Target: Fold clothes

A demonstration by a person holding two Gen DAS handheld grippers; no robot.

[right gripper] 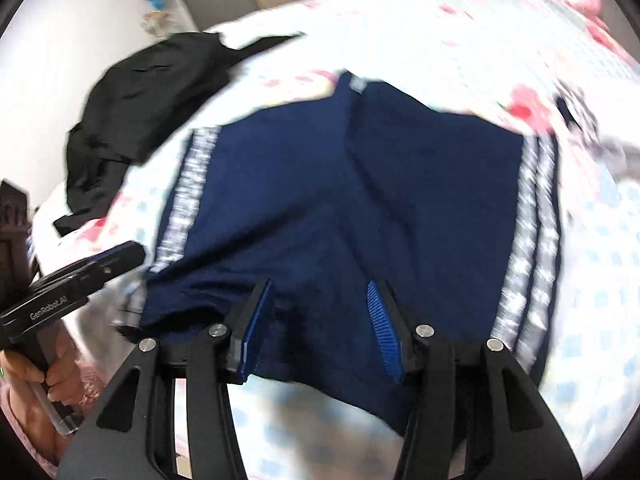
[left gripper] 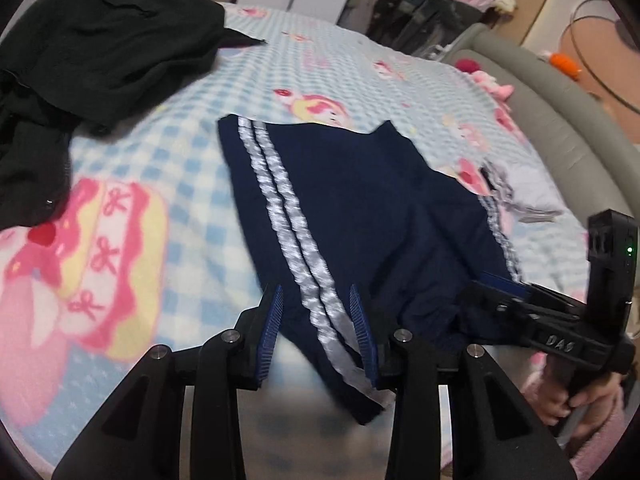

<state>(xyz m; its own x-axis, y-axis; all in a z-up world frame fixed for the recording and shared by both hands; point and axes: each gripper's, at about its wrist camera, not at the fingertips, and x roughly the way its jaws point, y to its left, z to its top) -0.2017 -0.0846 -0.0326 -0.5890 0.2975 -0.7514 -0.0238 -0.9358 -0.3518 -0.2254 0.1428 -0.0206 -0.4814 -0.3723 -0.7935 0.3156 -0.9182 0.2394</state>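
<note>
Navy shorts (left gripper: 360, 208), smooth fabric with shiny white side stripes, lie flat on a blue-check bed sheet (left gripper: 192, 168). Left gripper (left gripper: 318, 336) is spread, nothing pinched, striped waist edge between its ribbed blue pads. Right gripper (right gripper: 320, 328) is spread over the waistband middle. Crumpled black garment (left gripper: 100, 52) lies well apart. Both views blurred.
</note>
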